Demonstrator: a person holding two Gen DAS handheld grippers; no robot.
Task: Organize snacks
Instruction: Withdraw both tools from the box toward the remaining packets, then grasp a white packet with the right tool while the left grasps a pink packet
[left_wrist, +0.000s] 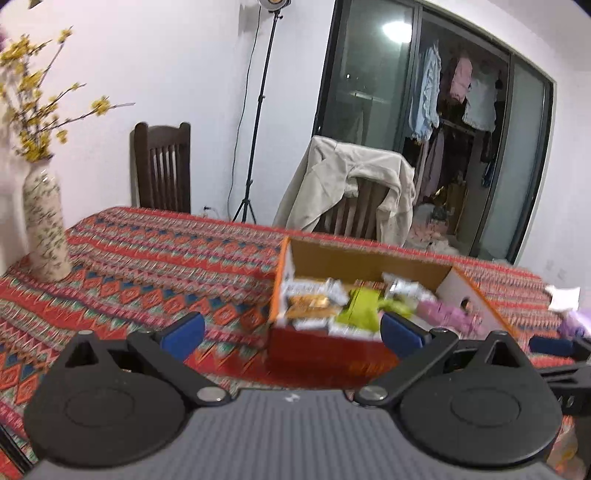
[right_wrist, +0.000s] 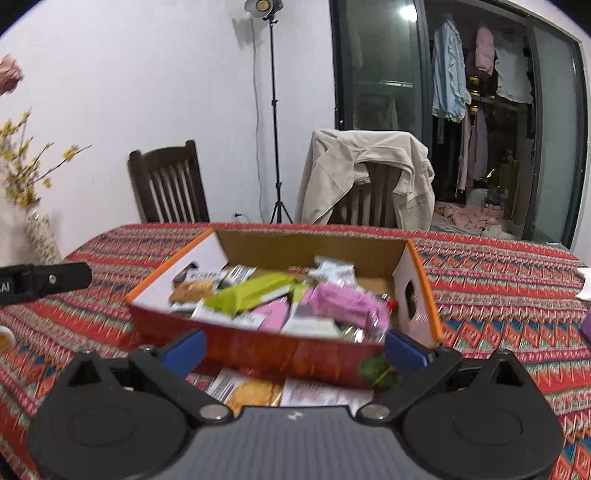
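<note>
An open cardboard box (right_wrist: 258, 343) with orange edges stands on the patterned tablecloth and holds several snack packets: a green one (right_wrist: 255, 291), pink ones (right_wrist: 343, 302) and a biscuit packet (right_wrist: 192, 290). The box also shows in the left wrist view (left_wrist: 325, 354). My right gripper (right_wrist: 293, 349) is open and empty, just in front of the box's near wall. A snack packet (right_wrist: 251, 393) lies on the cloth below it. My left gripper (left_wrist: 291, 332) is open and empty, to the left front of the box.
A vase of yellow flowers (left_wrist: 46, 229) stands at the table's left. Two chairs, one draped with a beige jacket (right_wrist: 369, 177), stand behind the table. A light stand (right_wrist: 275, 147) is by the wall. White paper (left_wrist: 563, 297) and a purple object (left_wrist: 572, 325) lie at the right.
</note>
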